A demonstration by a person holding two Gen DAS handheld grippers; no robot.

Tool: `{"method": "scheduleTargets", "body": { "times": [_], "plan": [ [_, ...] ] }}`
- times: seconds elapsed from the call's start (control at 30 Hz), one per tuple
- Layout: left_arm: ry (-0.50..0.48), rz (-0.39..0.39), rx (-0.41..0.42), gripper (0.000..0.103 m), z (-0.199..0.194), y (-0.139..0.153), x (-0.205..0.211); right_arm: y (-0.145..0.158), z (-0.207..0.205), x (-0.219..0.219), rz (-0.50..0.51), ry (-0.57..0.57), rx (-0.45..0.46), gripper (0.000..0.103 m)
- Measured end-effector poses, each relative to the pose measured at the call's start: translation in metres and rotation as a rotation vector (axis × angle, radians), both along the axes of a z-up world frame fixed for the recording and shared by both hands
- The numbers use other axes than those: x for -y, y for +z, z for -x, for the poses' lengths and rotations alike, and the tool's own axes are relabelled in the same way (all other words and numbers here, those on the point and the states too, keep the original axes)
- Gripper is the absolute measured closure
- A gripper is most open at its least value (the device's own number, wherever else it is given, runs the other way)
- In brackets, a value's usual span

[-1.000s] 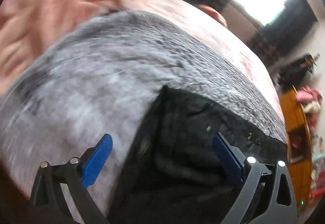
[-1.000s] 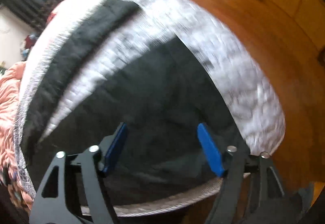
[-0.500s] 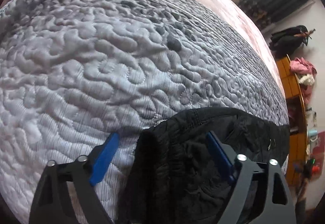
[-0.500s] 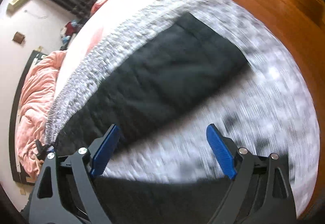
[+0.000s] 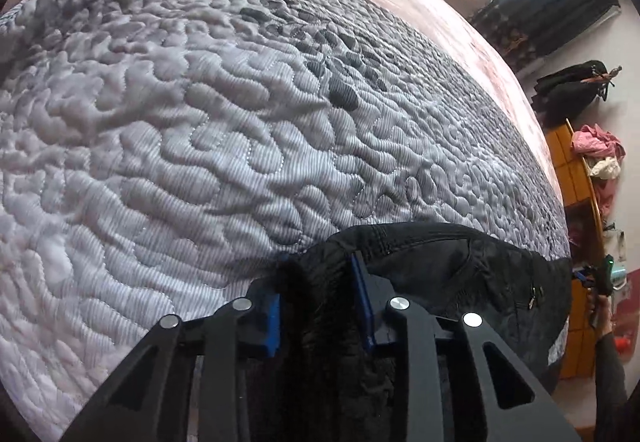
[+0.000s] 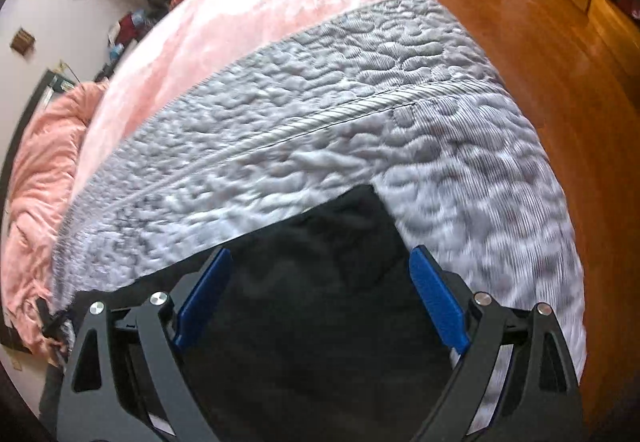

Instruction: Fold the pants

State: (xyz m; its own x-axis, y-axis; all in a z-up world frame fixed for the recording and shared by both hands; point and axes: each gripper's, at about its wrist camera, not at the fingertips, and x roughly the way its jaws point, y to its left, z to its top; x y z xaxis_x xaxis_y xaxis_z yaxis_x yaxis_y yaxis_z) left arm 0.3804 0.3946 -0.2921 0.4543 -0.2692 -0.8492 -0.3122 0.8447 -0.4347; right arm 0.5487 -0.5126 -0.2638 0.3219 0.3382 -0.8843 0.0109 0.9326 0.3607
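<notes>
**A:** On the bed, one pair of black pants (image 5: 460, 270) lies across one grey quilt (image 5: 180, 141), with two tools in play.

**B:** And the left tool (image 5: 320, 294)?

**A:** Its jaws are closing, a bunched edge of the pants between the blue pads (image 5: 362, 302); a second ago they stood wide.

**B:** The right tool (image 6: 320, 302)?

**A:** Jaws wide, nothing gripped, hovering above the pants' corner, which sat farther up the view half a second back.
</notes>
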Motion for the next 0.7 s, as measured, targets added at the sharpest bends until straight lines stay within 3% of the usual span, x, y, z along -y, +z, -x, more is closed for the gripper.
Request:
{"method": "scheduleTargets", "body": {
  "times": [0.2, 0.23, 0.27, 0.3, 0.33, 0.5, 0.7],
  "plan": [
    [0.045, -0.033, 0.012, 0.075, 0.004, 0.005, 0.005, -0.033, -0.021, -0.001, -0.015, 0.089, -0.054, 0.017],
    [0.056, -0.041, 0.009, 0.075, 0.004, 0.007, 0.007, -0.035, -0.021, -0.002, -0.010, 0.111, -0.057, 0.030],
    [0.067, -0.045, 0.014, 0.076, 0.005, 0.009, 0.007, -0.032, -0.018, -0.001, -0.025, 0.115, -0.055, 0.059],
    [0.080, -0.055, 0.018, 0.077, 0.007, 0.012, 0.009, -0.030, -0.017, 0.001, -0.051, 0.114, -0.057, 0.078],
    [0.086, -0.065, 0.023, 0.078, 0.008, 0.016, 0.010, -0.023, -0.015, 0.004, -0.080, 0.108, -0.042, 0.090],
    [0.121, -0.084, 0.065, 0.080, 0.020, 0.044, 0.013, 0.016, 0.009, 0.007, -0.076, 0.104, 0.049, 0.093],
    [0.115, -0.072, 0.156, 0.081, 0.042, 0.097, 0.024, 0.085, 0.057, 0.013, -0.035, 0.076, 0.157, 0.095]
  ]
}}
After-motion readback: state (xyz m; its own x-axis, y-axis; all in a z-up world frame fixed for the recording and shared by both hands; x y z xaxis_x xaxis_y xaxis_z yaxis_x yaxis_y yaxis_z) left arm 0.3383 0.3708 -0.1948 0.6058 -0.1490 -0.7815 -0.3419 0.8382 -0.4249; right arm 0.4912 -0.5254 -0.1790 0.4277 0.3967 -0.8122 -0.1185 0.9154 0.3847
